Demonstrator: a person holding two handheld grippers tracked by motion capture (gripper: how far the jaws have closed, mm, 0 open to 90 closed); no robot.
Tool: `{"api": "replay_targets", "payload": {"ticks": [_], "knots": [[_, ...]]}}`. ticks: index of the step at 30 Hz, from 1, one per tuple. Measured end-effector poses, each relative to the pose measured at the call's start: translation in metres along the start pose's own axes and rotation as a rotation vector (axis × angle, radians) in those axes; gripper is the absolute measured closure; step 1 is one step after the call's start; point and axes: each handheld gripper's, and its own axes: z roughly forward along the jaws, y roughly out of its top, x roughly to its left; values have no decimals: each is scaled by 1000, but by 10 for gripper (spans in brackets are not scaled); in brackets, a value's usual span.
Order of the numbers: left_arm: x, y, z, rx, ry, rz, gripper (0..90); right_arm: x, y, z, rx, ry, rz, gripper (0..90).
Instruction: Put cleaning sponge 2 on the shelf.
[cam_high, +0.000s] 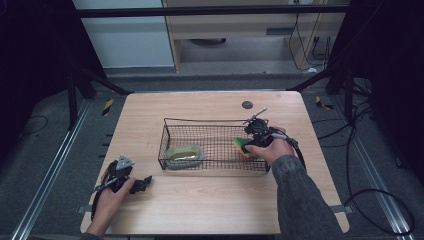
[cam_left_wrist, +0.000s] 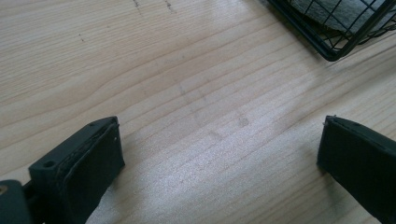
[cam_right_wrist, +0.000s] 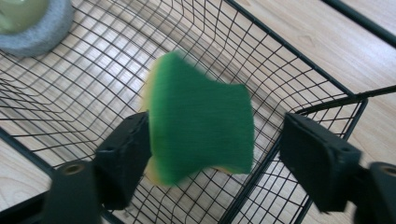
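While my high view places the right gripper (cam_high: 248, 141) at the right end of the black wire basket (cam_high: 172, 122) with a green-and-yellow sponge (cam_high: 243, 145) at its tip, my right gripper view alone shows the jaws spread wide, the blurred sponge (cam_right_wrist: 198, 128) touching only one pad over the basket floor with a gap to the other. My left gripper (cam_high: 142, 183) rests on the wooden table (cam_high: 200, 205) near the front-left corner, jaws released with bare wood between them. I count one basket, one sponge, two grippers and one grey-rimmed dish (cam_high: 184, 155) inside the basket's left end.
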Motion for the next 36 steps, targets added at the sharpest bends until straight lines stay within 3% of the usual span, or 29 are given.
{"api": "replay_targets", "payload": {"ticks": [9,10,13,23,32,34,36], "knots": [[0,0,0,3,0,3,0,2,-6,-17,-79,-10,-5,104],[0,0,0,3,0,3,0,-2,-10,-24,-120,-23,-2,83],[0,0,0,4,0,4,0,-8,-17,-32,-155,-46,9,69],[0,0,0,4,-1,3,0,-38,-63,-53,-258,-138,131,69],[0,0,0,3,-1,3,0,-60,-121,-39,-303,-188,214,73],[0,0,0,3,-1,3,0,-61,-127,-34,-298,-195,214,73],[0,0,0,4,-2,3,0,-63,-143,-18,-268,-198,226,74]]}}
